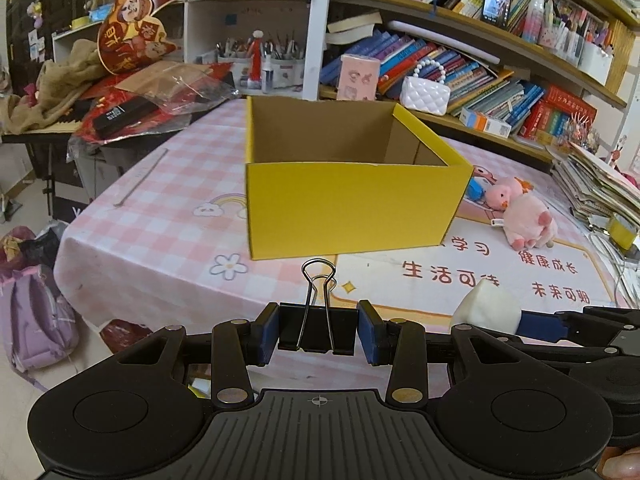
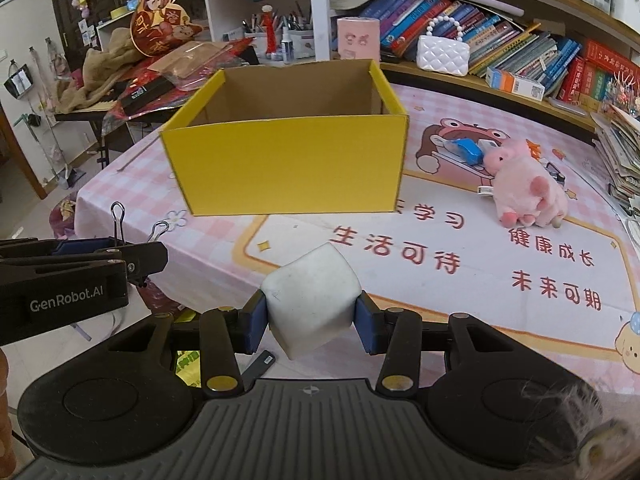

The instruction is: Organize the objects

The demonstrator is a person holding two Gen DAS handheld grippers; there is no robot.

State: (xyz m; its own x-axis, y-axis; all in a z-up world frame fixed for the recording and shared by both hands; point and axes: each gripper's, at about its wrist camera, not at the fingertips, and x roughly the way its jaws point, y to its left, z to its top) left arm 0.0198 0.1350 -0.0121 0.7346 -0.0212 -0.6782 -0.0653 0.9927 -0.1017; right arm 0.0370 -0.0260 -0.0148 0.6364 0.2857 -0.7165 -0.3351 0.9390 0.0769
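- Two claws up over the near edge of the pink checkered table, side by side.
- Left gripper clamped on a black binder clip, wire handles sticking up.
- Right gripper squeezing a white foam cube.
- Open yellow box sitting just ahead on the table, looks empty.
- Pink plush pig lying right of the box.

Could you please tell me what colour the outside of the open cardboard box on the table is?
Bright yellow outside, plain brown inside: the open cardboard box, clearest in the right wrist view.
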